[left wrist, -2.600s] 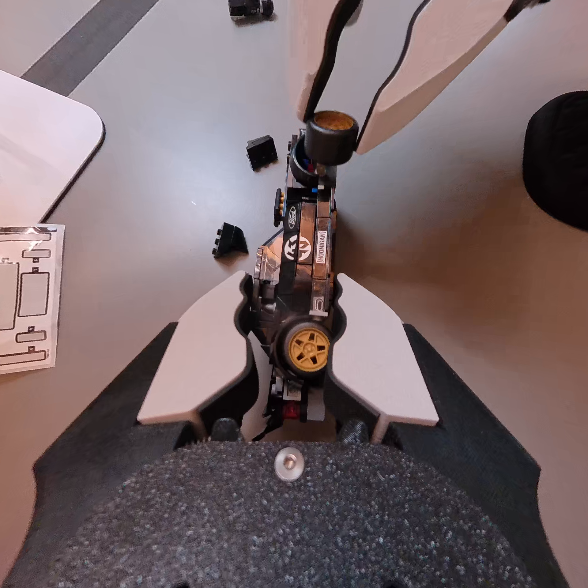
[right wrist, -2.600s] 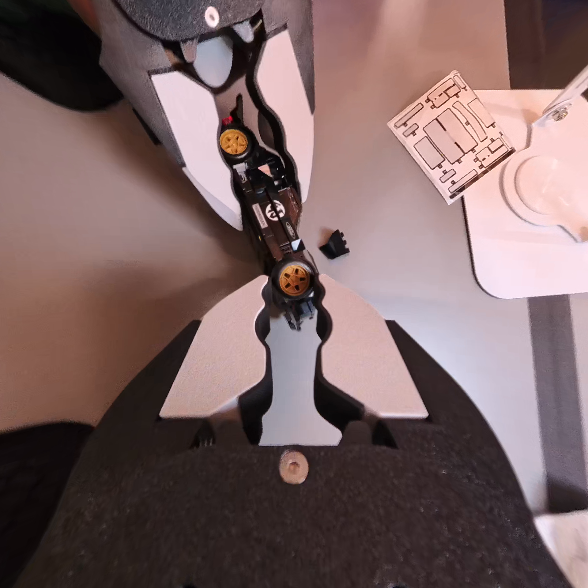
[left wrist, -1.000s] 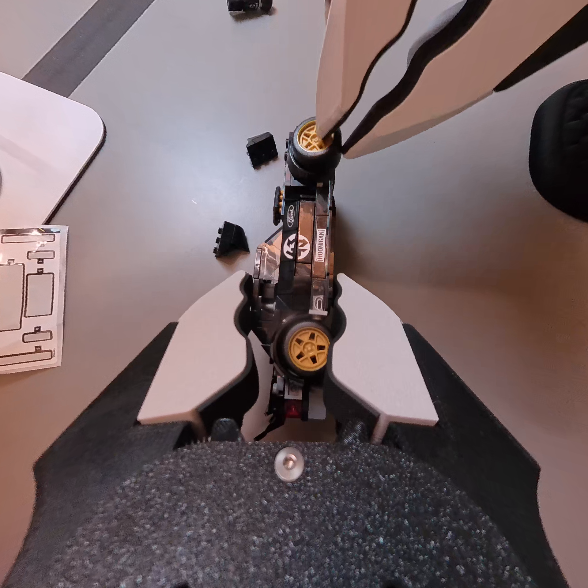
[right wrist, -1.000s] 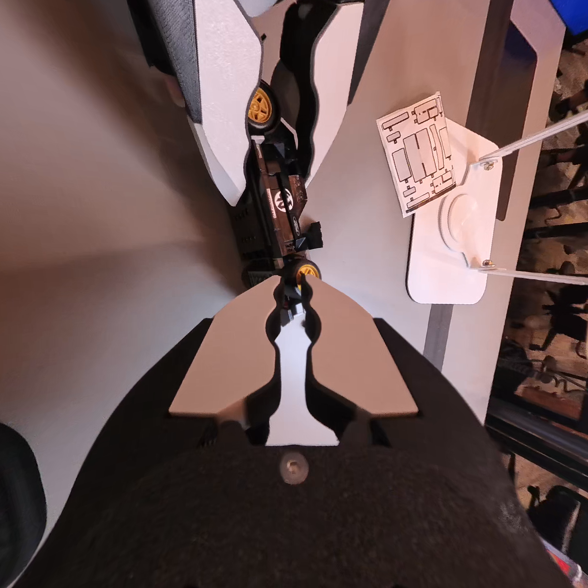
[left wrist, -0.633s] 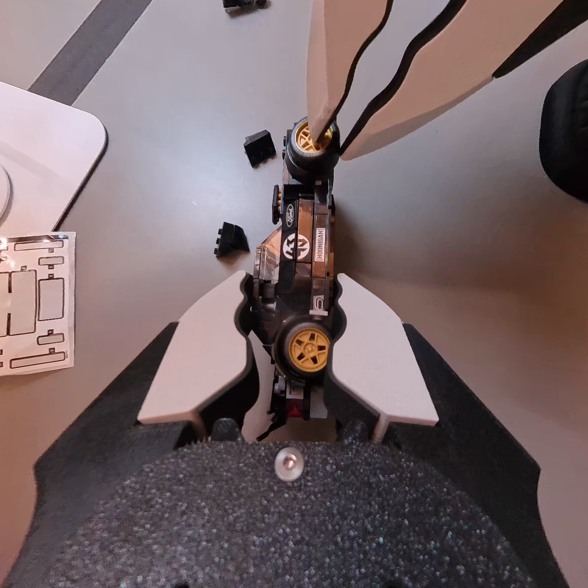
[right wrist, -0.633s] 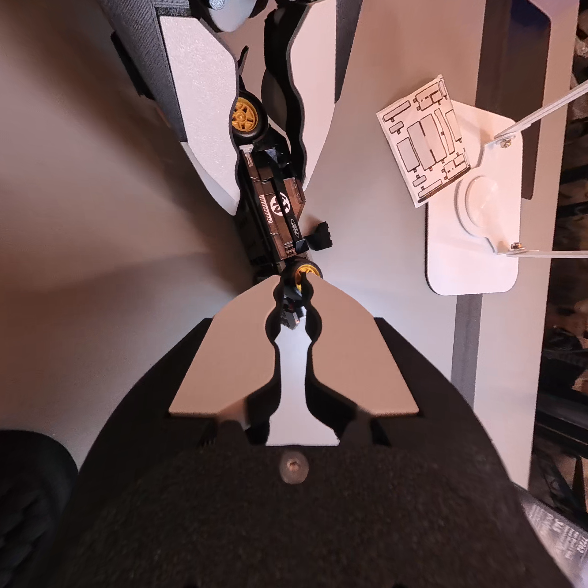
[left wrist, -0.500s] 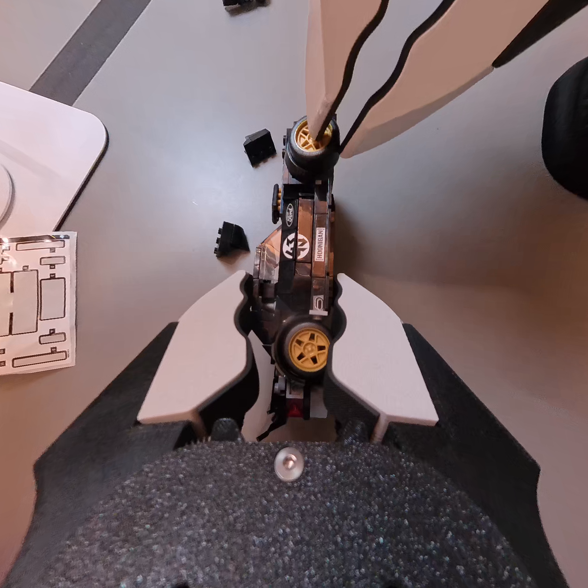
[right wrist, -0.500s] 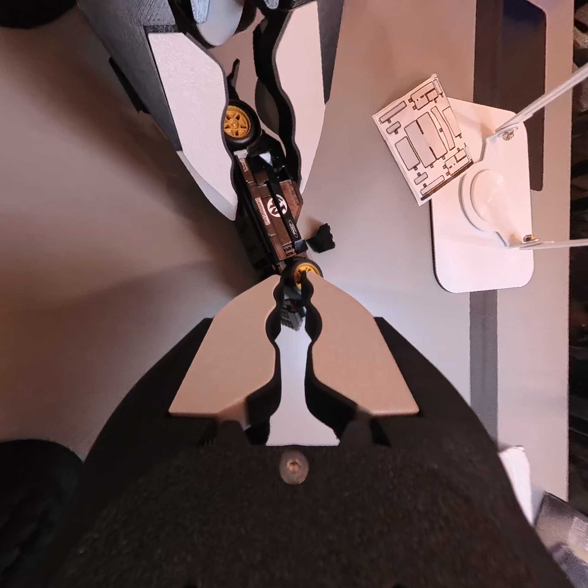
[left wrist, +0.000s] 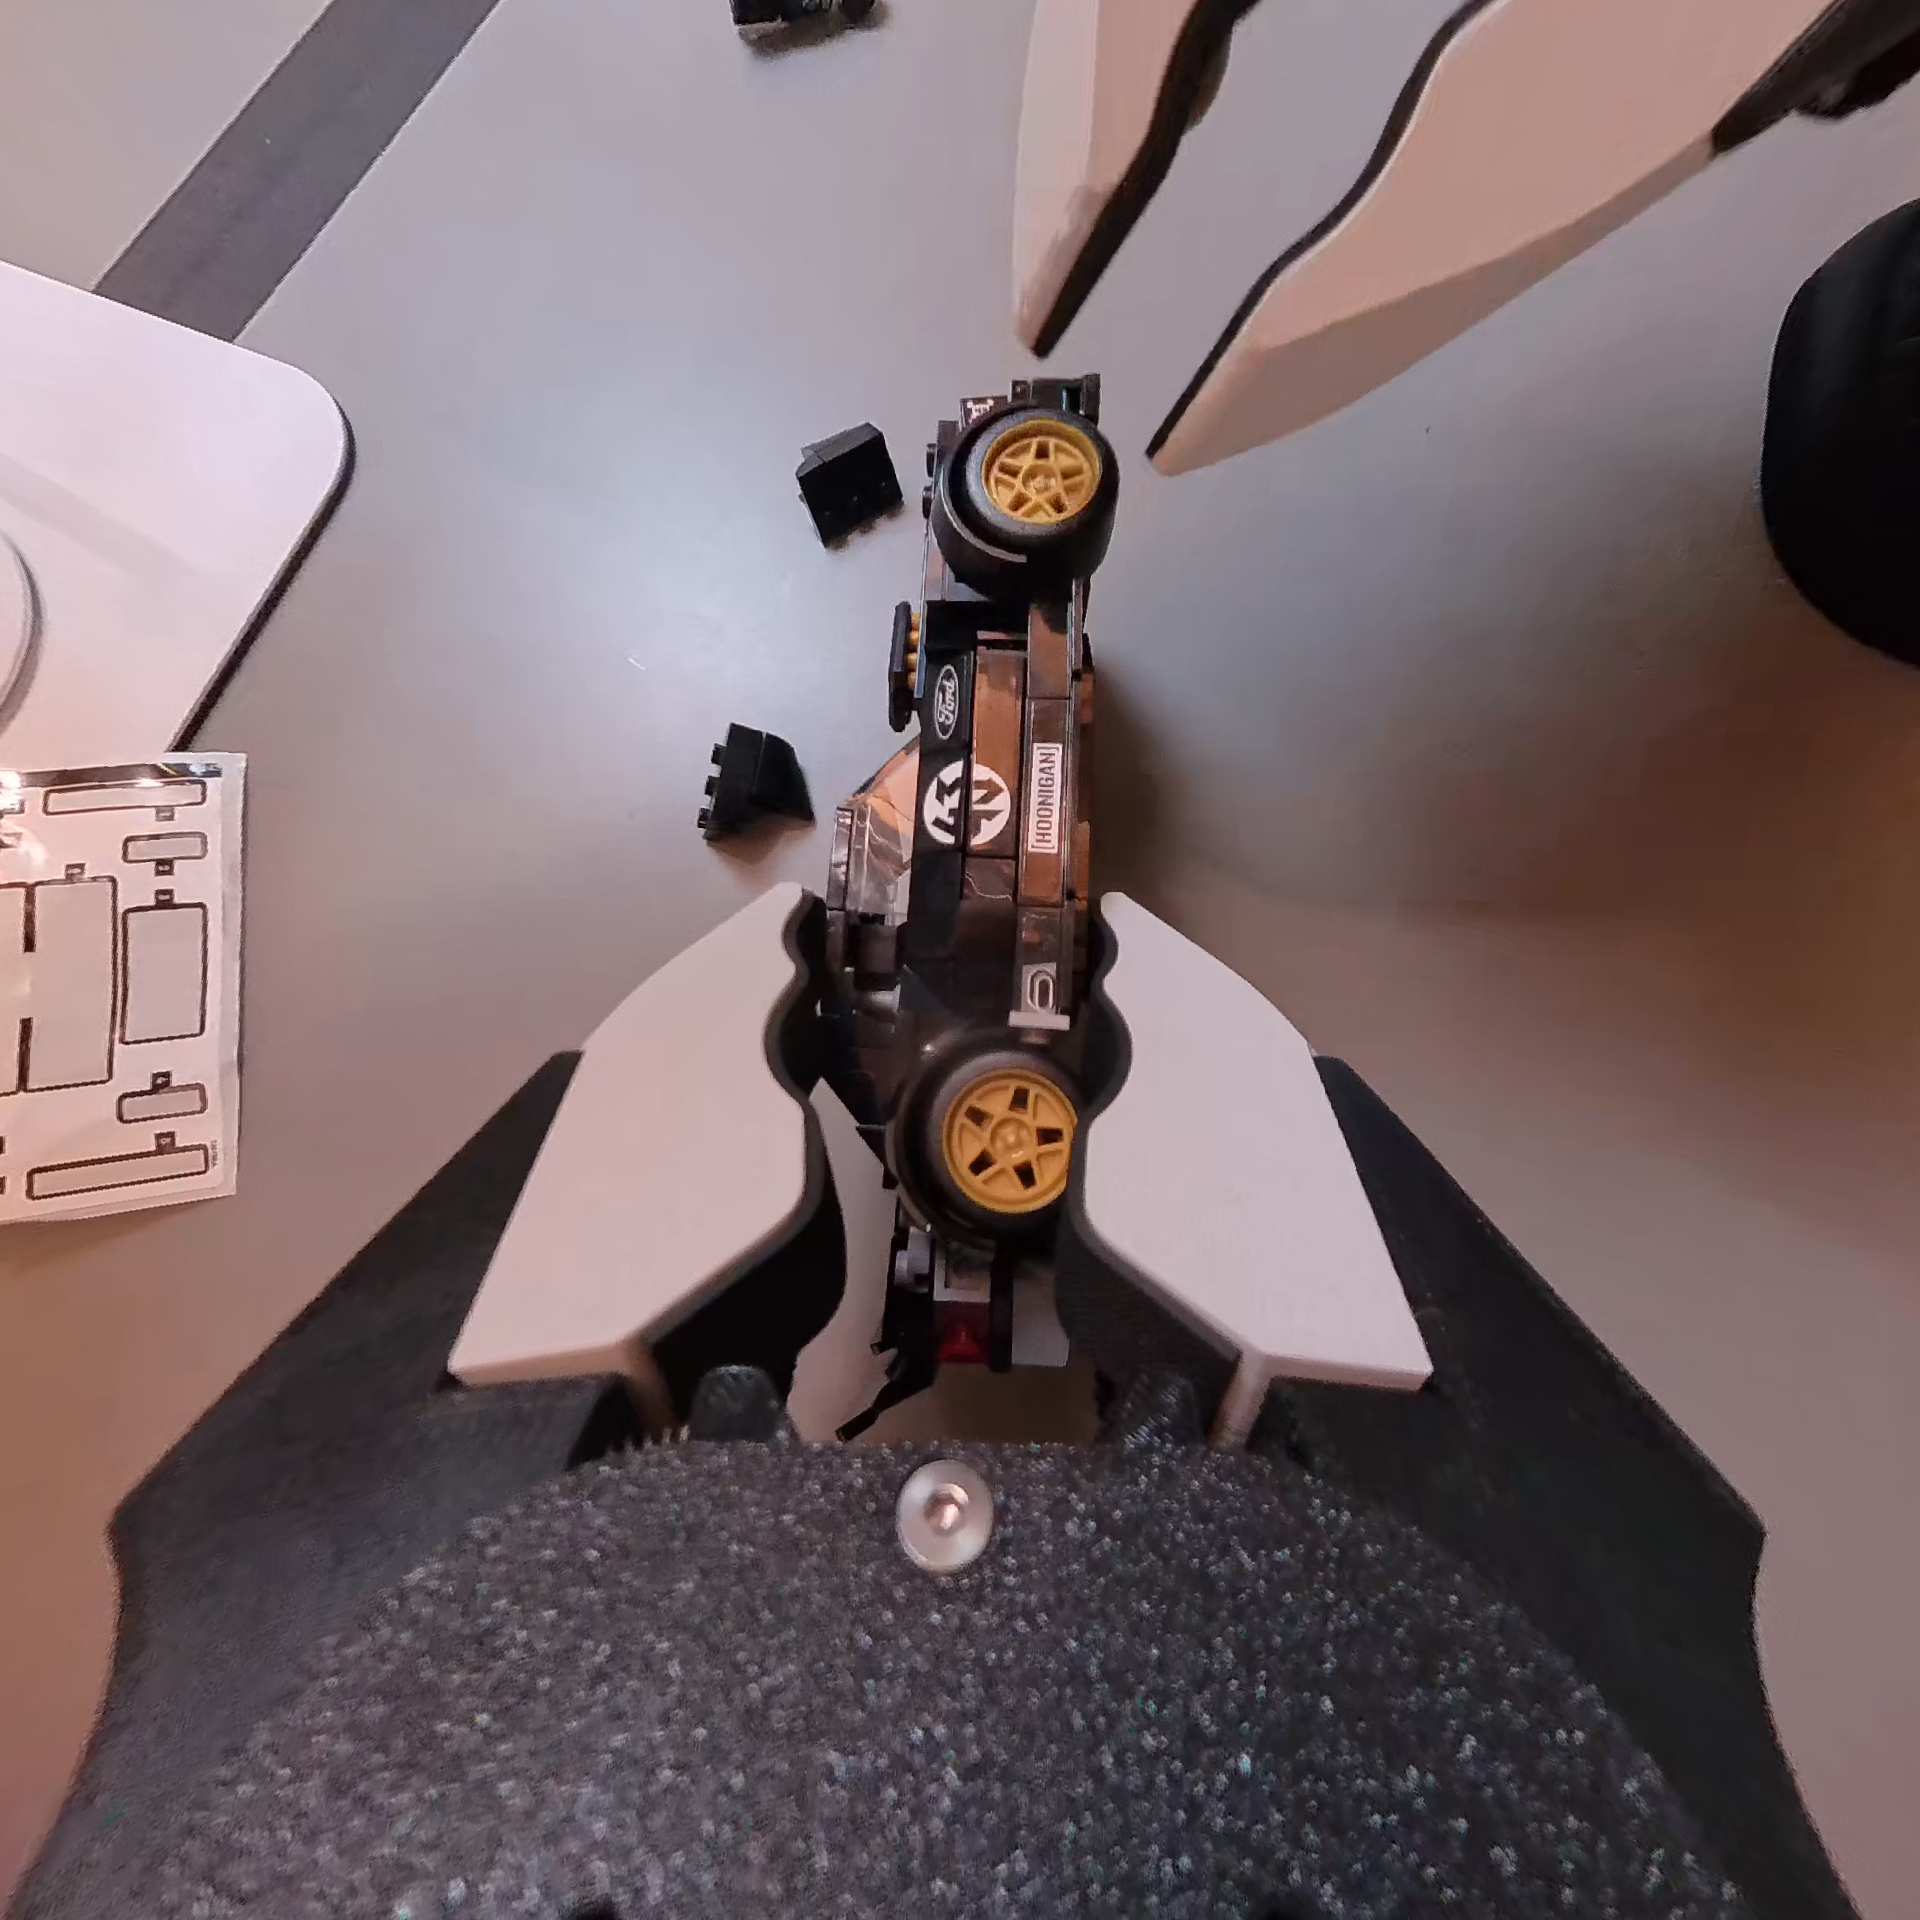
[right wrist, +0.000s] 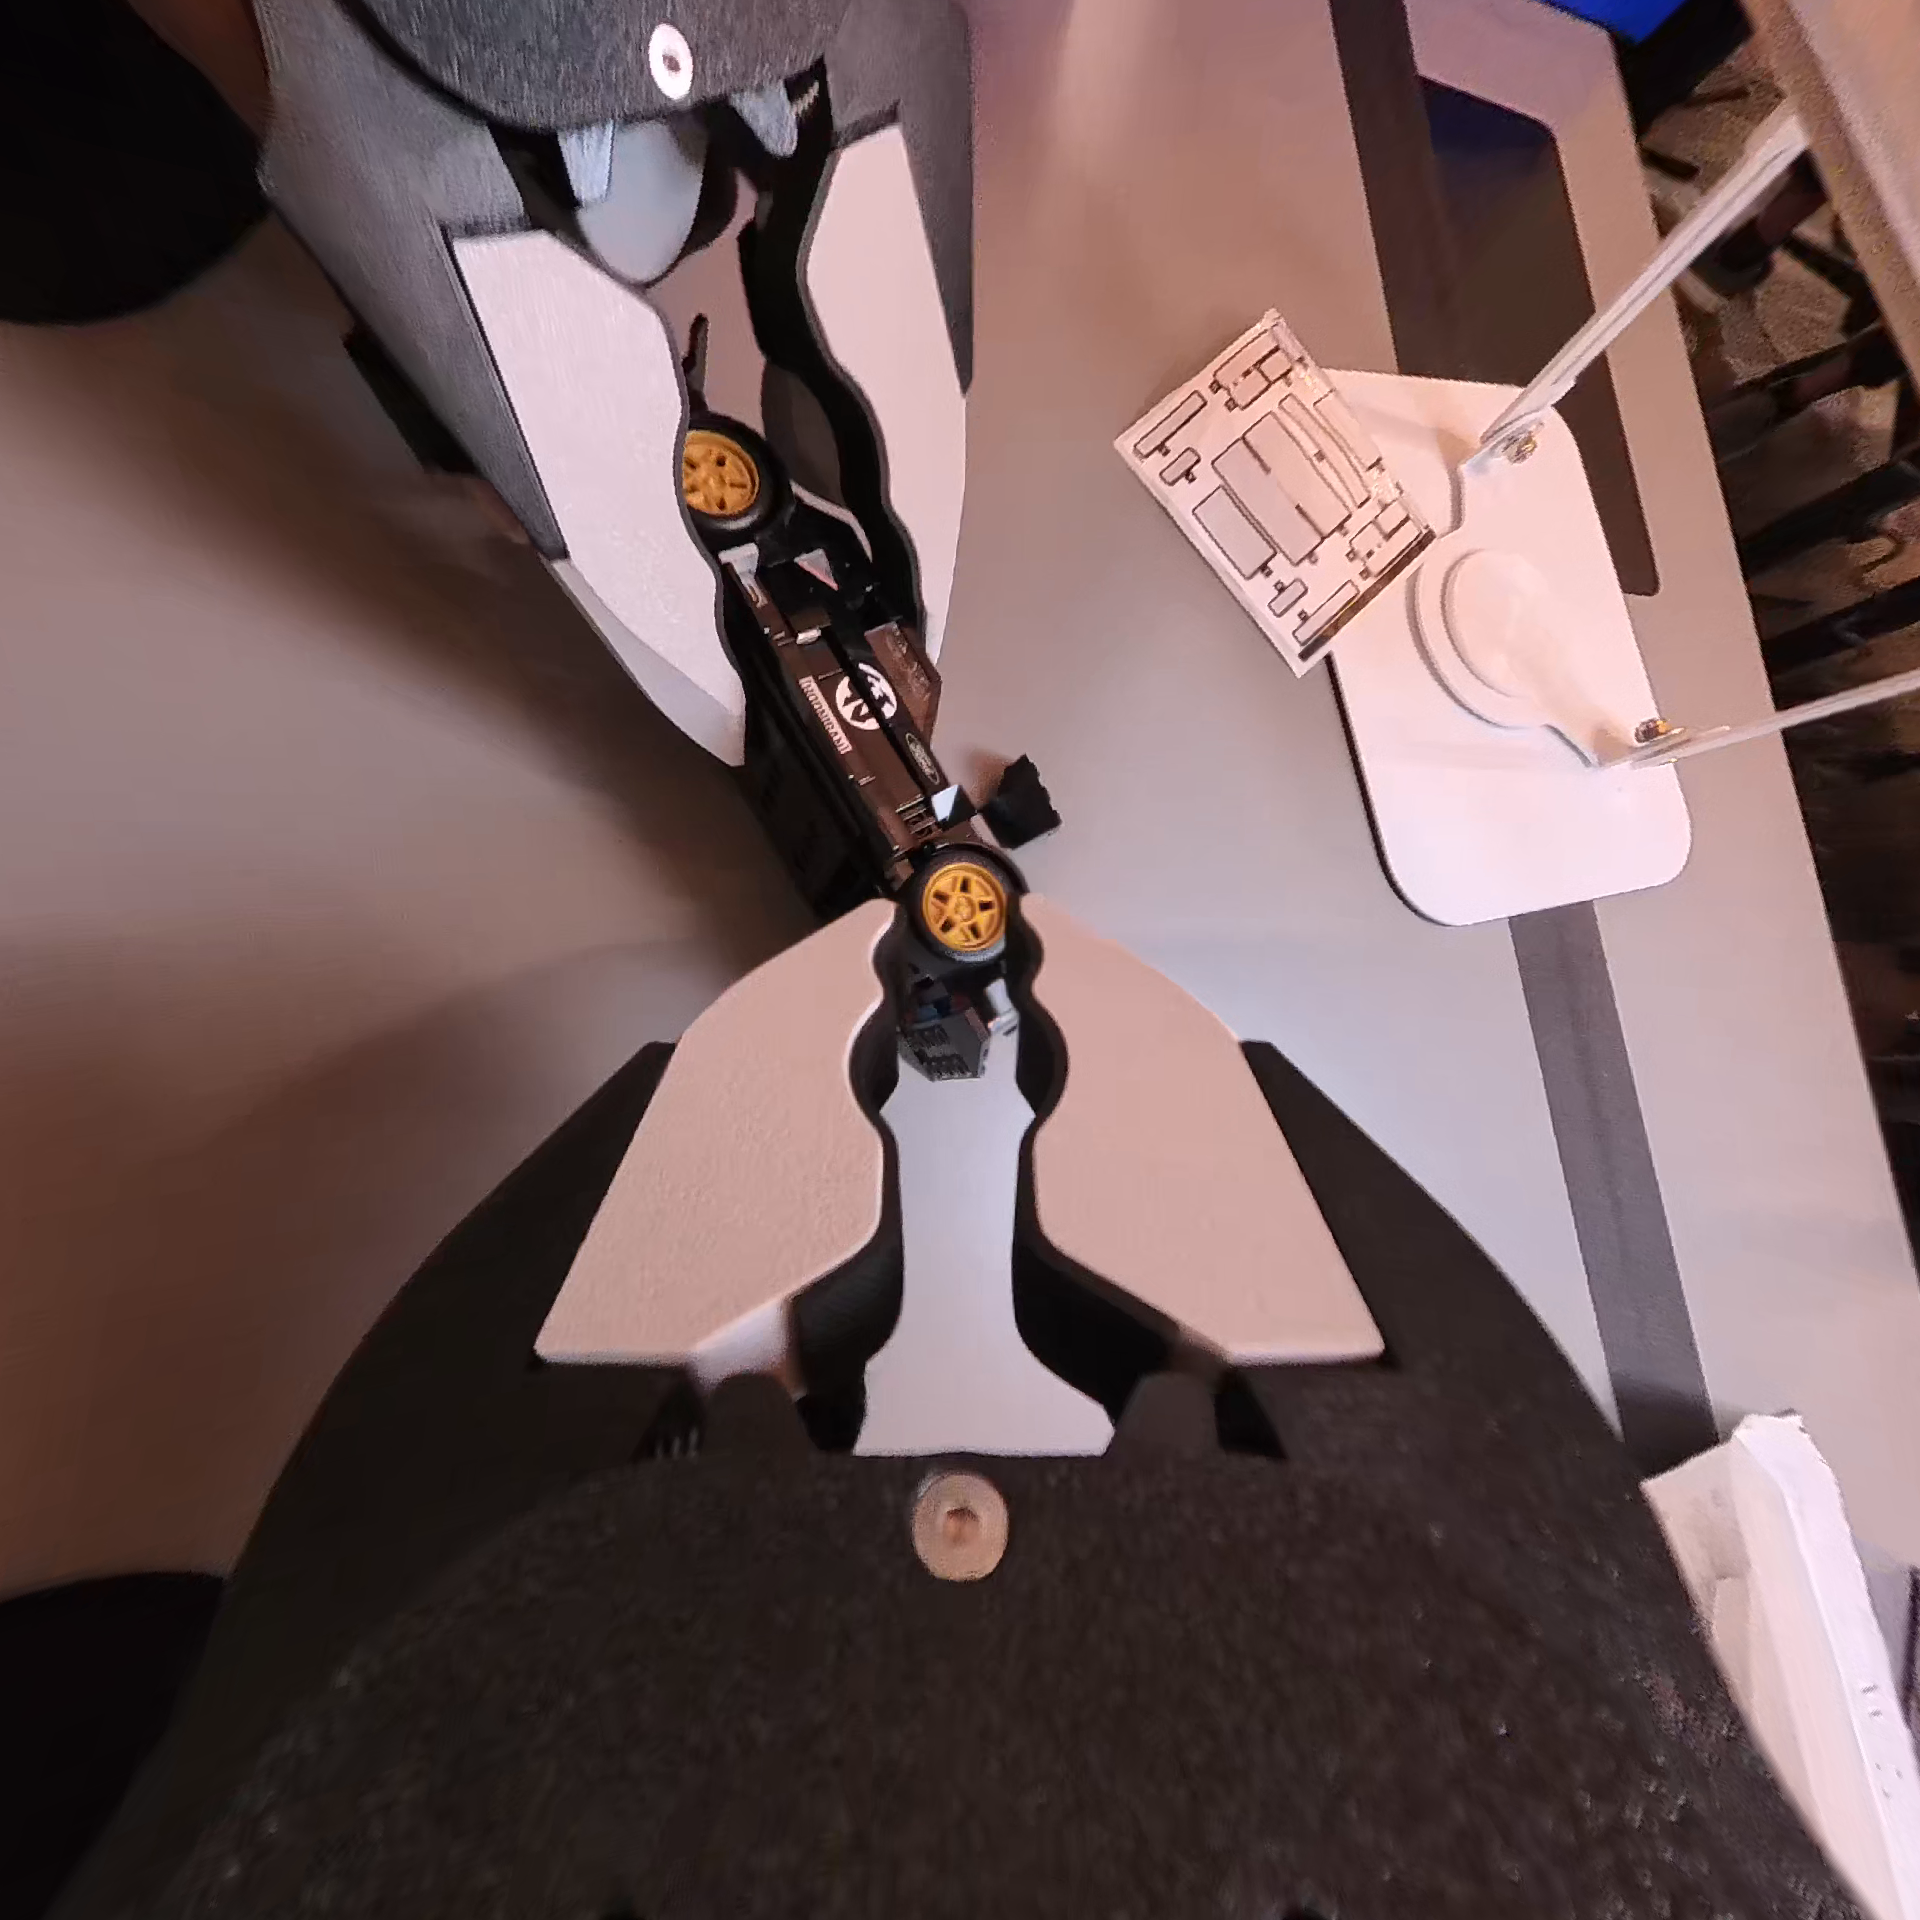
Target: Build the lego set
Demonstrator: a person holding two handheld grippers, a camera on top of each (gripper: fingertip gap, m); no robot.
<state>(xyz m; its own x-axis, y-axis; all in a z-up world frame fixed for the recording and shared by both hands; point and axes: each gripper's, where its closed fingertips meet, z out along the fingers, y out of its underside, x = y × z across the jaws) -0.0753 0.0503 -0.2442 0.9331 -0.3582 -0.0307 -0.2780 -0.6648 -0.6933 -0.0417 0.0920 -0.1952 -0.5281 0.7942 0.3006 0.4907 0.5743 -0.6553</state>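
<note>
A black lego car (left wrist: 997,831) with gold-hubbed wheels lies on its side on the grey table. My left gripper (left wrist: 951,925) is shut on its rear end, around the rear wheel (left wrist: 1003,1132). The front wheel (left wrist: 1034,504) sits on the car's far end. My right gripper (left wrist: 1099,405) is open and empty just beyond that wheel, not touching it. In the right wrist view the front wheel (right wrist: 964,906) shows right at my right gripper's (right wrist: 954,920) fingertips, and the left gripper (right wrist: 831,696) holds the car (right wrist: 862,727) from the far side.
Two loose black pieces (left wrist: 847,483) (left wrist: 753,795) lie left of the car; one shows in the right wrist view (right wrist: 1023,795). A sticker sheet (left wrist: 114,987) (right wrist: 1278,499) rests by a white base plate (left wrist: 135,499) (right wrist: 1507,727). A black rounded object (left wrist: 1849,468) is at the right. The grippers' ends are close to 8 cm from one another. From either gripper's tips it is about 25 cm to the white base plate (left wrist: 135,499).
My right gripper, nearly shut with its tips pressed on the front wheel, has drawn back and opened. The wheel stays on the car. The left gripper keeps its hold.
</note>
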